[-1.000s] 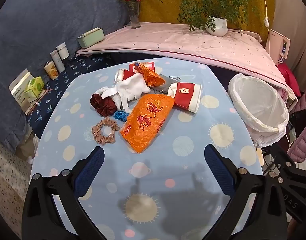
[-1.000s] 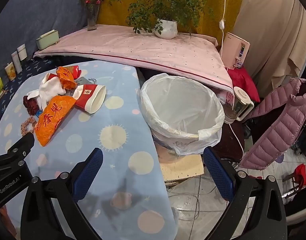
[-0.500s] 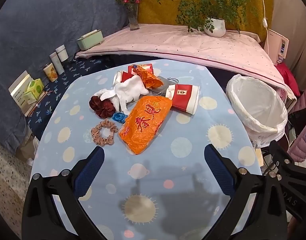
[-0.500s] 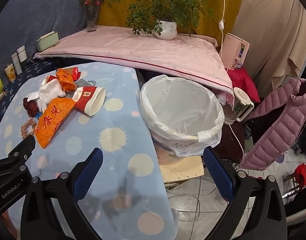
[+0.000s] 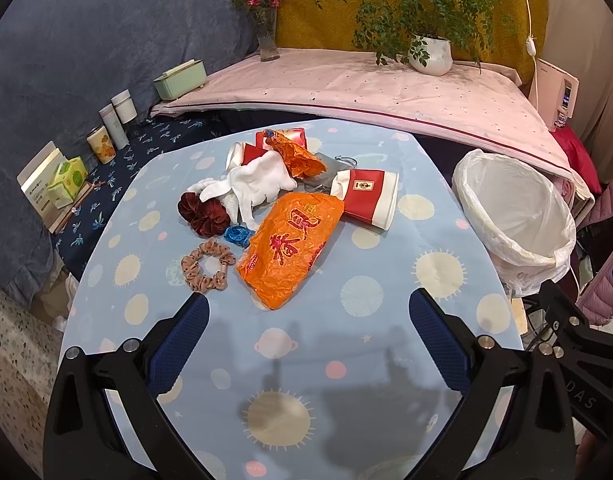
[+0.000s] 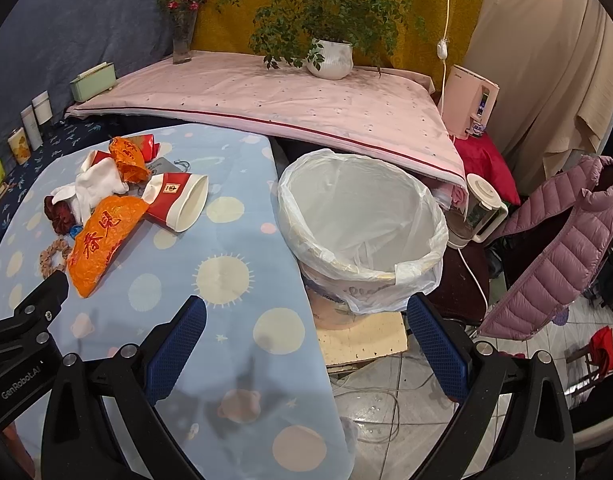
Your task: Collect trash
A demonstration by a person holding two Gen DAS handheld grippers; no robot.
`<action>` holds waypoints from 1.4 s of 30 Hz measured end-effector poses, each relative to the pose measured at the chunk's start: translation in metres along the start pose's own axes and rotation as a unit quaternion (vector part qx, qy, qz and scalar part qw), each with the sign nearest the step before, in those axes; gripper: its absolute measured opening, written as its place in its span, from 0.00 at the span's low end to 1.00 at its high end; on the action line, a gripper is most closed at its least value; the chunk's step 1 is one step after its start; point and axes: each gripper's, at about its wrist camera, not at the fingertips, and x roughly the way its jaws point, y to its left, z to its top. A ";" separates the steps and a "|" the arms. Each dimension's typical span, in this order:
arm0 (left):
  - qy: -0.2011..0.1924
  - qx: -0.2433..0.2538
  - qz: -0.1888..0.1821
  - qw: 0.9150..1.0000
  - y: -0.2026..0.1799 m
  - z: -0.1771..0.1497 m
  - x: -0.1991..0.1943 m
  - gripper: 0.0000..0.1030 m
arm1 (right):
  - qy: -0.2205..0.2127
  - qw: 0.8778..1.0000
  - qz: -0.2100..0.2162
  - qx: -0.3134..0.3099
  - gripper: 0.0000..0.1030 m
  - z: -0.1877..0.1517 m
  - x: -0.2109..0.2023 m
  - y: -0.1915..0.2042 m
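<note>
A pile lies mid-table on the blue dotted cloth [image 5: 306,344]: a flat orange bag [image 5: 292,242], a red and white paper cup [image 5: 366,196] on its side, a crumpled orange wrapper [image 5: 300,156], white gloves [image 5: 258,182], a dark red scrunchie [image 5: 202,214], a tan scrunchie [image 5: 206,266] and a small blue scrap [image 5: 238,235]. A bin with a white liner [image 6: 362,220] stands just off the table's right edge. My left gripper [image 5: 306,312] hangs open, short of the orange bag. My right gripper [image 6: 304,316] is open near the bin's front, holding nothing.
A pink-covered ledge [image 5: 346,88] behind the table carries a potted plant [image 5: 430,54], a flower vase [image 5: 266,40] and a green box [image 5: 180,79]. Cans and cartons [image 5: 106,136] line the left side. A pink jacket [image 6: 562,248] and a kettle [image 6: 482,208] sit right of the bin.
Both views have drawn back slightly, so the pile and bin sit a bit farther off. Nothing on the table has moved and both grippers stay open.
</note>
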 end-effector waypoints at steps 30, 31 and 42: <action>0.004 -0.012 -0.003 1.000 -0.001 -0.005 -0.002 0.93 | -0.004 1.000 0.001 -0.001 0.93 -0.002 -0.002 -0.002; 0.004 -0.013 -0.003 1.000 0.000 -0.005 -0.002 0.93 | -0.004 1.000 0.001 -0.002 0.93 -0.002 -0.003 -0.002; 0.003 -0.016 0.000 1.000 0.001 -0.006 -0.003 0.93 | -0.004 1.000 0.000 -0.003 0.93 -0.002 -0.003 -0.001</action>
